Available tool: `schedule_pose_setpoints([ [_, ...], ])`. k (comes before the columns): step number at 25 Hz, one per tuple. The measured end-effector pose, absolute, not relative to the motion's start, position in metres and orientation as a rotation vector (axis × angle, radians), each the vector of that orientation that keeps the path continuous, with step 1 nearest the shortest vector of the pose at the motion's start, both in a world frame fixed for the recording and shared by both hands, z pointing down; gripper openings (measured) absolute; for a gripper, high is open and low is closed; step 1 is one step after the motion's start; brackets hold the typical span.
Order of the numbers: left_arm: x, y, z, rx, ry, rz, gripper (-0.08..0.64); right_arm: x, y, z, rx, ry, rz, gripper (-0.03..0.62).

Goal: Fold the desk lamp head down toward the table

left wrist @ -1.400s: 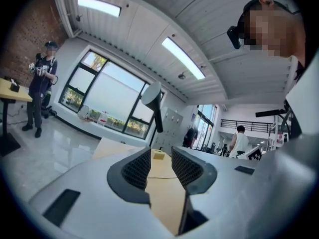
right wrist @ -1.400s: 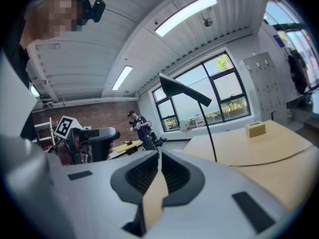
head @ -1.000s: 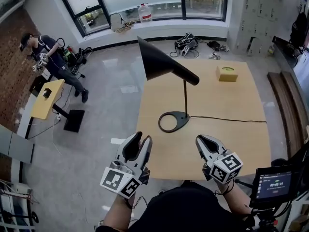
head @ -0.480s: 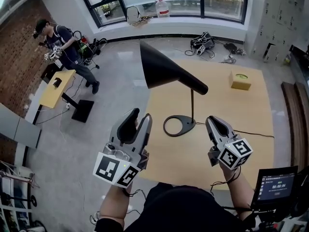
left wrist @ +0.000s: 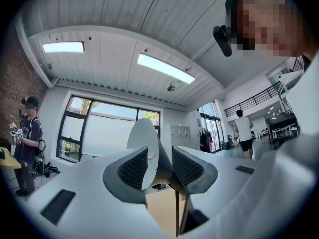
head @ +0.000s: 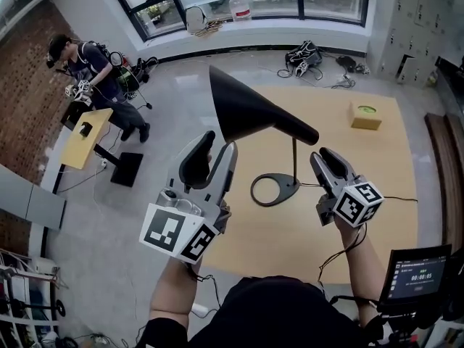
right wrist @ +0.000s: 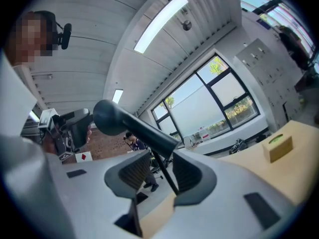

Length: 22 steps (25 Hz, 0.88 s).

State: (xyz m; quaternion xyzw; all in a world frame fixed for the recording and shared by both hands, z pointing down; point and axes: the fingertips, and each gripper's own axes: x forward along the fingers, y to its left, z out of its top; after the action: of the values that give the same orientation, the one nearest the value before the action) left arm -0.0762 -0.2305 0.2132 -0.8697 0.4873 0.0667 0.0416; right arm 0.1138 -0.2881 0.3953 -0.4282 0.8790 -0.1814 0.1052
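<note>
Desk lamp point(head: 246, 111) stands at centre frame on the table point(head: 391, 194), head raised toward the upper left, with the left gripper point(head: 219, 145), jaws apart and empty, just below its shade, and the right gripper point(head: 324, 154), jaws just opened and clamping nothing, right of the stem.

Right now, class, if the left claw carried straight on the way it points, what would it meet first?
Probably the lamp shade: the left gripper view shows its wide mouth dead ahead, framed by the open jaws of the left claw, untouched. The gap is hard to judge.
</note>
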Motion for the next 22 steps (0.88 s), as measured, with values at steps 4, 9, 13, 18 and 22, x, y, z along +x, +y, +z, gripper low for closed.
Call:
schedule_pose_setpoints([
  [4, -0.072, -0.241, 0.216, -2.679, 1.443, 0.187, 0.173, 0.112, -0.305, 0.402, -1.286, 2.623, -0.497, 0.153],
  [9, -0.068, -0.244, 0.206, -2.698, 1.348, 0.214, 0.173, 0.110, -0.312, 0.402, -1.266, 2.613, -0.529, 0.153],
  [13, -0.058, -0.246, 0.209, -2.697, 1.286, 0.160, 0.173, 0.111, -0.316, 0.405, -1.273, 2.603, -0.557, 0.153],
  [18, -0.058, -0.249, 0.208, -2.700, 1.275, 0.166, 0.172, 0.108, -0.319, 0.402, -1.260, 2.595, -0.569, 0.153],
  [22, -0.063, -0.246, 0.205, -2.655, 1.299, 0.160, 0.146, 0.108, -0.318, 0.401, -1.237, 2.591, -0.585, 0.152],
])
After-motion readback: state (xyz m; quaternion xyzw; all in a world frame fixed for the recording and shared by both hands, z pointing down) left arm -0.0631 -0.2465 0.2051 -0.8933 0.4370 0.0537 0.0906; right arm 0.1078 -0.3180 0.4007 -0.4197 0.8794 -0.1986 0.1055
